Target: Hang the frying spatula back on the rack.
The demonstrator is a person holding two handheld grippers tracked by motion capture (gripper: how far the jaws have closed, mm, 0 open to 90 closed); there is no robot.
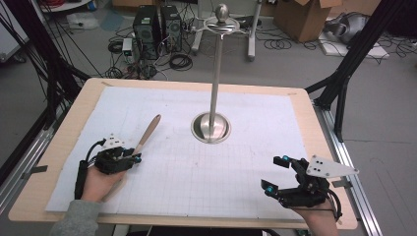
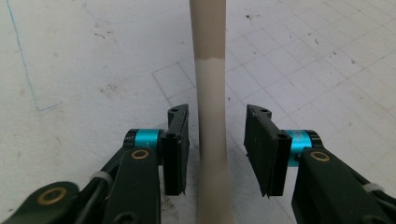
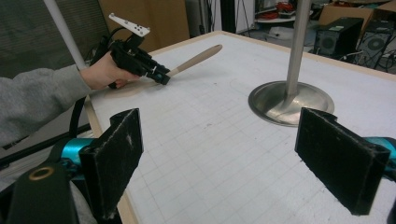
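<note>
steel stand [image 1: 213,88] on gridded mat [image 1: 236,167]; computer towers [image 1: 156,27], cardboard box [image 1: 305,17]

Matt wooden spoon handle [image 2: 210,93]; shiny metal stand [image 1: 211,125]

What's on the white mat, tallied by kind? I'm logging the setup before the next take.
Wooden utensil, handle between the open pads of the left gripper: 1
Metal stand, round base with an upright pole: 1
Grippers over the mat, left plus the right gripper, jaws wide apart: 2
Total: 4
</note>
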